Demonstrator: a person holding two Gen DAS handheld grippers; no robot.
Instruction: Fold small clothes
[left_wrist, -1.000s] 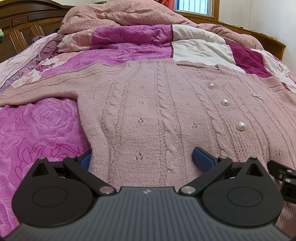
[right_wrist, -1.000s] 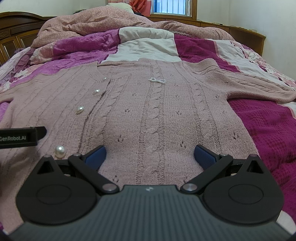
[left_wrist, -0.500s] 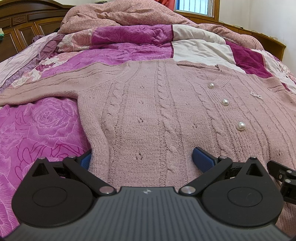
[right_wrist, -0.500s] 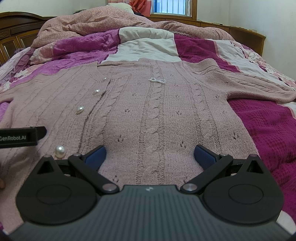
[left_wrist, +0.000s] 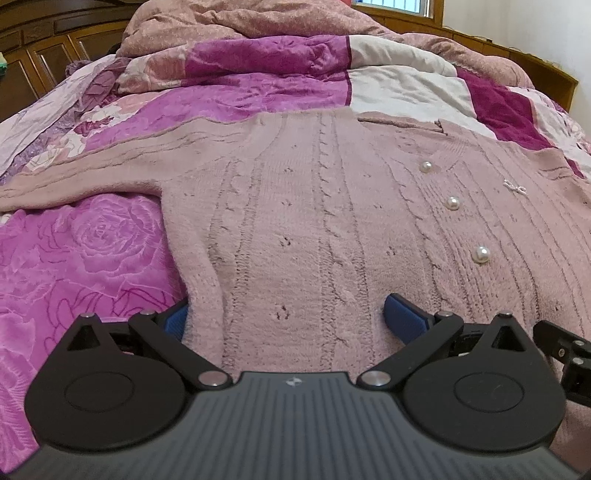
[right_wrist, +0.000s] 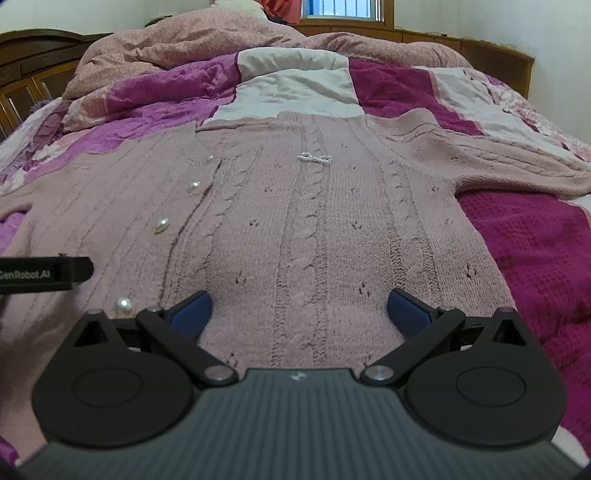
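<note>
A dusty pink cable-knit cardigan with pearl buttons lies flat on the bed, front up, sleeves spread to both sides. It also shows in the right wrist view, with a small sparkly bow on the chest. My left gripper is open over the cardigan's lower left hem, its left finger partly hidden behind the edge of the knit. My right gripper is open over the lower right hem. Nothing is held.
The bed is covered by a magenta, pink and white patchwork quilt, with a rumpled pink duvet at the far end. A dark wooden headboard and a window lie beyond. The other gripper shows at the left edge.
</note>
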